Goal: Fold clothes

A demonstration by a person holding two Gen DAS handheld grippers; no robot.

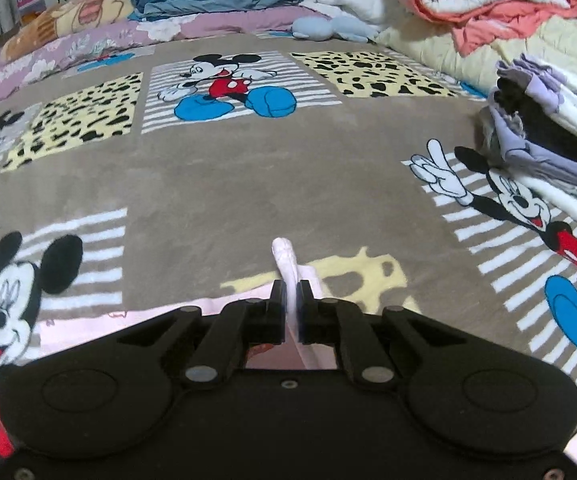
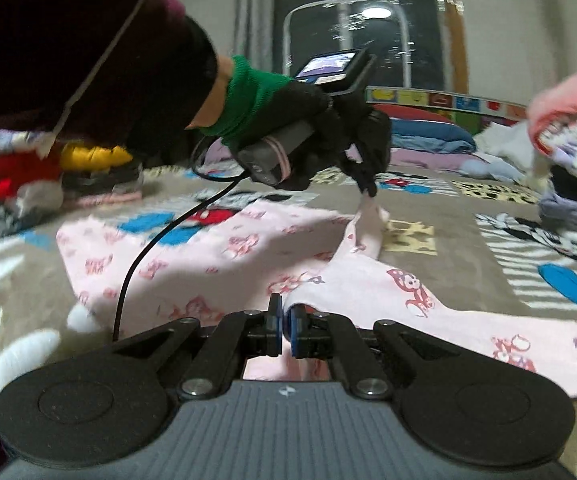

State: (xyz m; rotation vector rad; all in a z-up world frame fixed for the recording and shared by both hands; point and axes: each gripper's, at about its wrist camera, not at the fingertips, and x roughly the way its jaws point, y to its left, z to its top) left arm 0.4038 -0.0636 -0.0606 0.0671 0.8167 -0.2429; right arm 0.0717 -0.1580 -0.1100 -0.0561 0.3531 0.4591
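Pink fabric is pinched between both tongs: the left tongs (image 1: 291,304) are closed on a bunched corner of the pink printed garment (image 2: 224,256), and the right tongs (image 2: 284,326) are closed on another edge of it. The garment is spread over the Mickey Mouse blanket (image 1: 248,184) on the bed, with its left-held corner lifted off the blanket, beside a stack of folded clothes (image 1: 548,148). The left tongs are gripped from above by a black-gloved hand (image 2: 320,128), angled down towards the bed.
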